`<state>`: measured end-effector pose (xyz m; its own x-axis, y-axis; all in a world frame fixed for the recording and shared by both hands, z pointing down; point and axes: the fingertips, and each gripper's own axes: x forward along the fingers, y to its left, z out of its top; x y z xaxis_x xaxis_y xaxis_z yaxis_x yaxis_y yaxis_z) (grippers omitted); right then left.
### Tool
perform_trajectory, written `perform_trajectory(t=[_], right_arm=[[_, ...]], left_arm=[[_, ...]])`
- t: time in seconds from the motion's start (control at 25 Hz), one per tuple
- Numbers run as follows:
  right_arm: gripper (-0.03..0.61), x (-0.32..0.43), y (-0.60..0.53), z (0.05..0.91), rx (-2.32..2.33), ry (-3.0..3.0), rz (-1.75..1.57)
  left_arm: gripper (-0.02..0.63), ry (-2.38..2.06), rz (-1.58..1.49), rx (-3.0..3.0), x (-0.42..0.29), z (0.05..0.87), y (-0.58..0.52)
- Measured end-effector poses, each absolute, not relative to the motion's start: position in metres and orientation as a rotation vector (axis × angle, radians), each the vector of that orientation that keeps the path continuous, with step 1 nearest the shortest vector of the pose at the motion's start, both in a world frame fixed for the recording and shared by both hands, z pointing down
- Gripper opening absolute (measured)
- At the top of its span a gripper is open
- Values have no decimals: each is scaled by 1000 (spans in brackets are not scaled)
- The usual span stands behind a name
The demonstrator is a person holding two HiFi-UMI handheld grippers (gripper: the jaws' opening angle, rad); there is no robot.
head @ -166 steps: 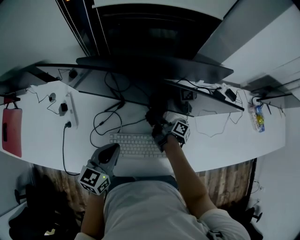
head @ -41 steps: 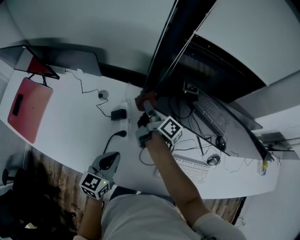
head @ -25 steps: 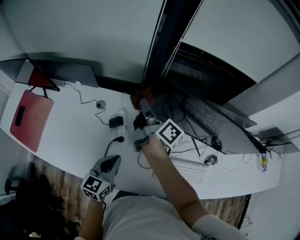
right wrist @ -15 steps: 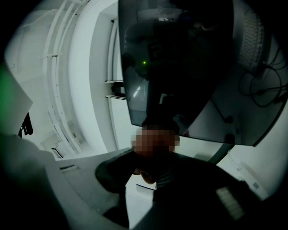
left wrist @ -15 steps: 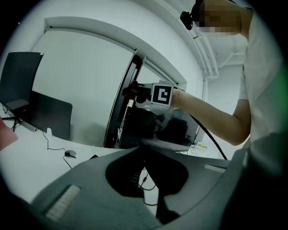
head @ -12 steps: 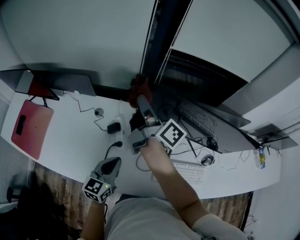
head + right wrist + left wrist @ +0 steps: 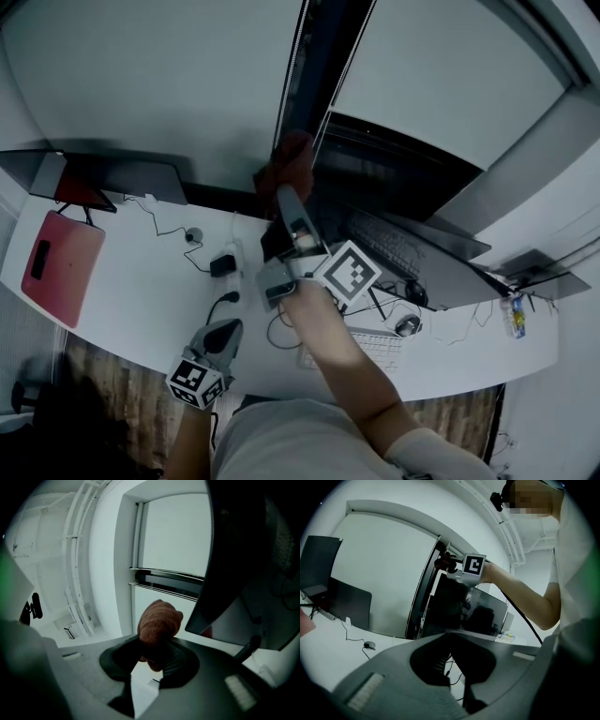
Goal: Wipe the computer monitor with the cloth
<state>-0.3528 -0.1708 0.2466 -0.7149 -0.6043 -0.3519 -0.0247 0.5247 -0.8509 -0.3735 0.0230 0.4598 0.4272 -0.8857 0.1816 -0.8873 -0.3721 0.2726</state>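
Now, cloth (image 7: 291, 161): a rust-brown bundle, sitting in the upper middle of the head view, beside the left edge of the monitor (image 7: 403, 183). Whether it is touching the screen is not showing.
Right gripper (image 7: 284, 194): reaching up from the centre of the frame, its jaws clamping the lower part of the cloth.
Left gripper (image 7: 223, 334): hanging low at lower left, by the near edge of the worktop (image 7: 141, 281), its jaws lying closed with nothing between them.
Keyboard (image 7: 375, 345): lying on the worktop, lower right of centre.
Red pad (image 7: 52, 267): lying at far left.
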Motion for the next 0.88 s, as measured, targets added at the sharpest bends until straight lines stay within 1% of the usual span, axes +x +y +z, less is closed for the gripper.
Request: perform_trajectory(t=[0.52,0.88], right_arm=[[101,-306,-182,266,-601,2076,-1260],[101,-241,-178,266,-641,2058,-1239]], left_arm=[[9,-1491,55,2380,-339,460,20],[9,-1449,92,2417,-289,457,12]])
